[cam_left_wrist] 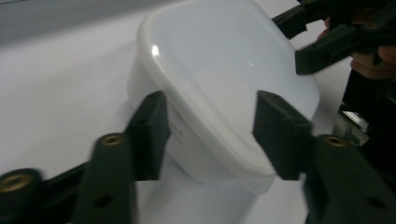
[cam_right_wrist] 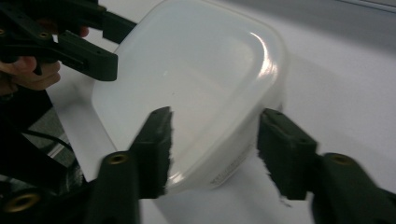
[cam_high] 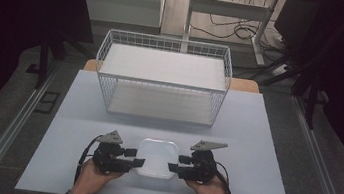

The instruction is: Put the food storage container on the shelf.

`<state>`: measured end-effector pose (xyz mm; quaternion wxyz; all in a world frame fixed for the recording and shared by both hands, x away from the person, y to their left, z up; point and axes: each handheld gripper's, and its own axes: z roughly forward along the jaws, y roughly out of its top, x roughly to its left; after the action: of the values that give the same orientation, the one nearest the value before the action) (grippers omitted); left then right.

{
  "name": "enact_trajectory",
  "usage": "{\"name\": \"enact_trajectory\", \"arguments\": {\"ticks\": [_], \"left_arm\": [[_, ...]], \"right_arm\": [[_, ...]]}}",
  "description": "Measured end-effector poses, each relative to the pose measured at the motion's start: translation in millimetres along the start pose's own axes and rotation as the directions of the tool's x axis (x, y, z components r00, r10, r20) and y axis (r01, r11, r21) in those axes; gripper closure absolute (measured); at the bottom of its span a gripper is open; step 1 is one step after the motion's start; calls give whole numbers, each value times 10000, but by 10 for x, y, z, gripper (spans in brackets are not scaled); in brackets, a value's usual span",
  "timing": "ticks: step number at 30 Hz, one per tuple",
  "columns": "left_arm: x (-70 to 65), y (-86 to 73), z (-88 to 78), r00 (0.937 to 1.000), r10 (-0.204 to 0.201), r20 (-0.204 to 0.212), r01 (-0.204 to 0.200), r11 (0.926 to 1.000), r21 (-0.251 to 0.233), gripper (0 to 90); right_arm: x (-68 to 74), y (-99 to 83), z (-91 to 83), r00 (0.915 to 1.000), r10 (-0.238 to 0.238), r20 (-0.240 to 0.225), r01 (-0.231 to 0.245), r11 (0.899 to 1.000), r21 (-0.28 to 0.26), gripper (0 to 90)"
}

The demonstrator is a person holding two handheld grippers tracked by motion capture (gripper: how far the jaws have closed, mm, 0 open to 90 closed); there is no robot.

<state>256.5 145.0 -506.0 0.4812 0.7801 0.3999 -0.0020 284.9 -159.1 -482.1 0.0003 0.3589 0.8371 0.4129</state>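
Left gripper [cam_high: 134, 162]: jaws wide, straddling left edge of container, no contact evident.
Right gripper [cam_high: 173, 167]: jaws wide, mirrored at right edge.
Container [cam_high: 156, 158]: lidded, on desk [cam_high: 263, 154], between both grippers, equally near each.
Wire basket [cam_high: 162, 78]: beyond container, well apart.

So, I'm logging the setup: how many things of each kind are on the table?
White lidded plastic container: 1
White wire basket rack: 1
Hand-held tools, left tool and right tool: 2
Total: 4
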Motion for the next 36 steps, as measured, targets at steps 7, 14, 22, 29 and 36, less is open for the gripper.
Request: {"name": "enact_trajectory", "arguments": {"ticks": [7, 14, 22, 29, 36], "left_arm": [[-18, -10, -118, 9989, -237, -405, 204, 9965, -815, 754], [-55, 45, -105, 9978, 6, -661, -84, 9931, -1172, 797], [11, 206, -72, 9965, 167, -814, -270, 9914, -1277, 797], [125, 400, -11, 9945, 317, -998, -445, 9906, -1292, 797], [294, 610, 81, 9946, 194, -1019, -345, 9882, -1491, 796]], "right_arm": [[81, -5, -128, 9976, -67, 692, 114, 9976, -680, 746], [67, -11, -172, 9950, 18, 997, 115, 9912, -1318, 783], [1, 114, -204, 9929, -149, 1176, 360, 9830, -1801, 784], [-131, 255, -165, 9911, -150, 1320, 412, 9794, -1978, 784], [-309, 440, -114, 9893, 12, 1459, 327, 9727, -2297, 783]]}}
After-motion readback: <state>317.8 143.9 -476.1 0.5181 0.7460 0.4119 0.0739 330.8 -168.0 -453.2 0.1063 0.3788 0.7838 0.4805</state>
